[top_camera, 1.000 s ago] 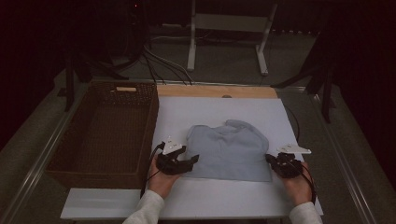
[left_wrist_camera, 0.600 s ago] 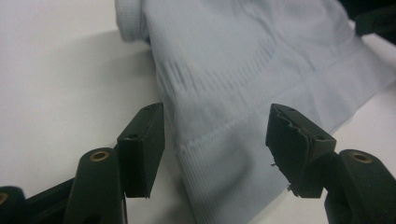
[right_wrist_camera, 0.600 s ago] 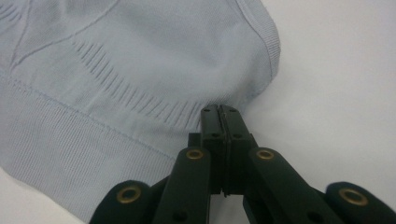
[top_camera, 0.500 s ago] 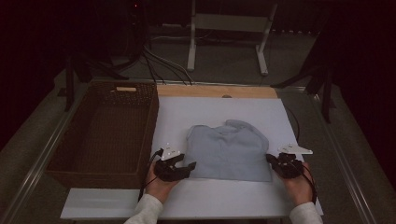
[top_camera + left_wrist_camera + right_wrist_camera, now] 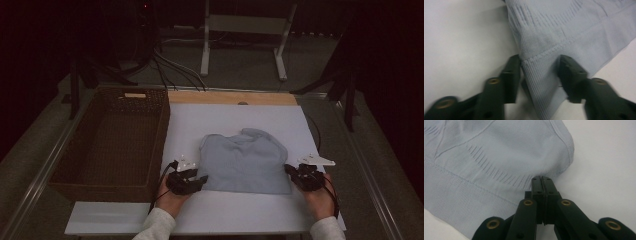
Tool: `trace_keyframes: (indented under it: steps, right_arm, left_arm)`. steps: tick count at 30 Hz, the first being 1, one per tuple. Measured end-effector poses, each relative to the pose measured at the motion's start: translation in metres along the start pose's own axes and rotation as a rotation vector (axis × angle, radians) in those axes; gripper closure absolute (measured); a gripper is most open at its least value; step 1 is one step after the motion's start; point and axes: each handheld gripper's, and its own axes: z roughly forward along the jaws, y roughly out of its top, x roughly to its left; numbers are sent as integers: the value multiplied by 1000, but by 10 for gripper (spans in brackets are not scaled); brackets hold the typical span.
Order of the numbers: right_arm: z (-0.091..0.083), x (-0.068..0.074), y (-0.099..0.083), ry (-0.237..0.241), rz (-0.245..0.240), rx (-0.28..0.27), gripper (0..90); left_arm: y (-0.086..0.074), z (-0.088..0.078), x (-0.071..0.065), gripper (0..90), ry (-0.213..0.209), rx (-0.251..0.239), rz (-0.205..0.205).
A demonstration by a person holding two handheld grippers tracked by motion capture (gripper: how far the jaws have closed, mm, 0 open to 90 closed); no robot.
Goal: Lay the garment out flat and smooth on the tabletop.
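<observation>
a dim room with a dark back wall. a white tabletop sits in the middle, a strip of bare wood along its far edge. a brown wicker basket stands at the table's left side (its inside lies in shadow). grey floor surrounds the table. beyond it, a pale metal stand and black cables trail across the floor.
</observation>
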Motion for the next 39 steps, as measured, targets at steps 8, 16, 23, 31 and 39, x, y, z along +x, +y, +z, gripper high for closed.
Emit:
trace_keyframes:
  steps: [8, 16, 23, 31, 39]
  right_arm:
    - [-1, 2, 0, 8, -7, -5, 875]
    - [-7, 7, -2, 29, 23, -17, 519]
    - [-9, 8, -11, 26, 44, 11, 371]
    - [-6, 7, -20, 34, 60, 84, 419]
    - [-6, 9, -26, 25, 49, 129, 514]
  left_arm:
    - [3, 0, -3, 847, -10, 1, 8]
    - [4, -1, -4, 850, -6, -6, 11]
    - [4, -2, -4, 851, -6, -8, 12]
    - [4, -3, -4, 851, -12, -11, 8]
    - [3, -3, -4, 846, -13, -5, 4]
